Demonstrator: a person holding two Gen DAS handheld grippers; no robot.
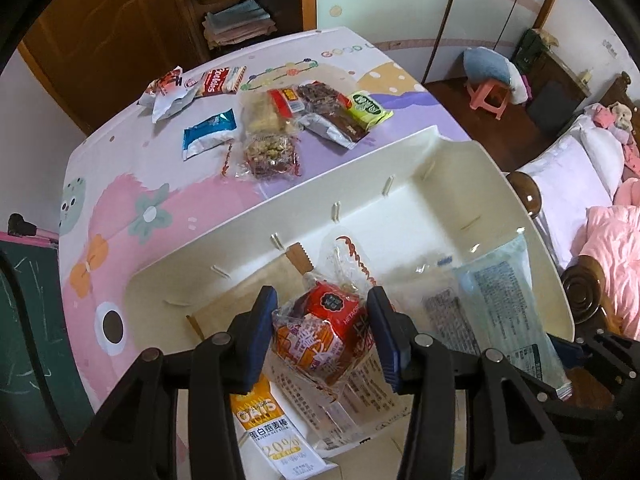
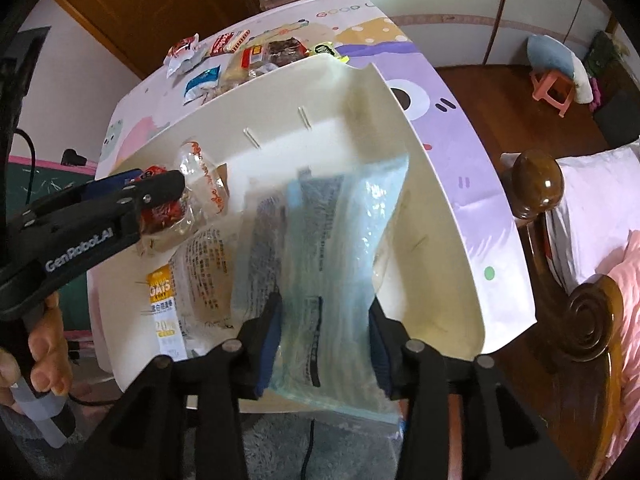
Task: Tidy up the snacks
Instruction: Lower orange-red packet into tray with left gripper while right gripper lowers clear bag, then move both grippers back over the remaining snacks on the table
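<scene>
Left gripper (image 1: 322,334) pinched a crinkly red snack (image 1: 320,332) over the bin (image 1: 400,200); right gripper (image 2: 326,342) straddled the floppy blue pack (image 2: 344,280), contact unclear. Both light, slippery; grab mid-body.

Home bedroom: bed with pink bedding (image 1: 612,248), carved wooden bedpost (image 2: 536,184), wooden door (image 1: 92,40), plastic stool (image 1: 490,96).

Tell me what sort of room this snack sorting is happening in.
Most likely a bedroom in a home. A bed with white pillows and pink bedding stands beside the cartoon-print table, its carved wooden frame close by, and a wooden door and shelf unit stand behind.
</scene>
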